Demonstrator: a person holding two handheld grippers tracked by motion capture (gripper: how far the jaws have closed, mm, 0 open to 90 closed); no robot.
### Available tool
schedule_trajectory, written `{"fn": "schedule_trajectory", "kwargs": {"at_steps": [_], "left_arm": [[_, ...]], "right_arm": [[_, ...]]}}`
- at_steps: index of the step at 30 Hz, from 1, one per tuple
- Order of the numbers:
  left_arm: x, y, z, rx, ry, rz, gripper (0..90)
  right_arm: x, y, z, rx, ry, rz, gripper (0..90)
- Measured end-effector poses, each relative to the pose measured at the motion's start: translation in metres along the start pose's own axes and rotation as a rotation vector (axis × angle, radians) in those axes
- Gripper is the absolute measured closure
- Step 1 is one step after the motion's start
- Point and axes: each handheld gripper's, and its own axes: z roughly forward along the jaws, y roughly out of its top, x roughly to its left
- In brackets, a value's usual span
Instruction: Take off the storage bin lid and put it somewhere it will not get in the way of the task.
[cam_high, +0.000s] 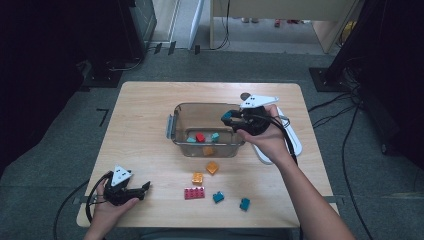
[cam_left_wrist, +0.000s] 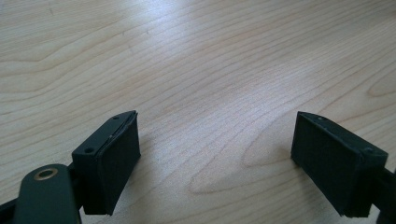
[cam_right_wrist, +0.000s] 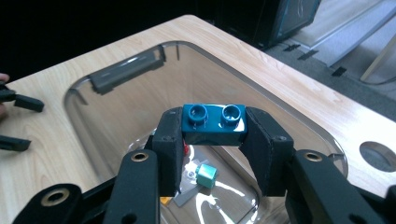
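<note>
Our right tongs squeeze a blue brick over the clear tub to drop it; left tongs rest wide open, empty.

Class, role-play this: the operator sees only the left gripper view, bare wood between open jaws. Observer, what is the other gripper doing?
Observer: The right gripper is shut on a teal brick, above the clear tub.
Operator: Anything in the tub?
Observer: Yes, a red brick and others lie at the bottom.
Operator: What is left on the table?
Observer: A pink plate lies nearest the left gripper; two orange and two teal bricks are beyond it.
</note>
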Motion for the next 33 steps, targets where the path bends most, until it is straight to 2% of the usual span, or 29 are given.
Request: {"fn": "schedule_trajectory", "kwargs": {"at_steps": [9,14,20,26,33], "left_arm": [[0.0,0.0,0.0,0.0,0.0,0.0,15.5],[0.0,0.0,0.0,0.0,0.0,0.0,15.5],[0.0,0.0,0.0,0.0,0.0,0.0,15.5],[0.0,0.0,0.0,0.0,0.0,0.0,15.5],[0.0,0.0,0.0,0.0,0.0,0.0,15.5]], "right_arm": [[-0.014,-0.011,0.034,0.095,-0.017,0.02,59.8],[-0.017,-0.02,0.046,0.146,-0.024,0.031,59.8],[-0.018,-0.024,0.049,0.167,-0.022,0.041,59.8],[-0.018,-0.023,0.048,0.159,-0.023,0.048,58.8],[-0.017,-0.023,0.048,0.17,-0.024,0.046,46.6]]}}
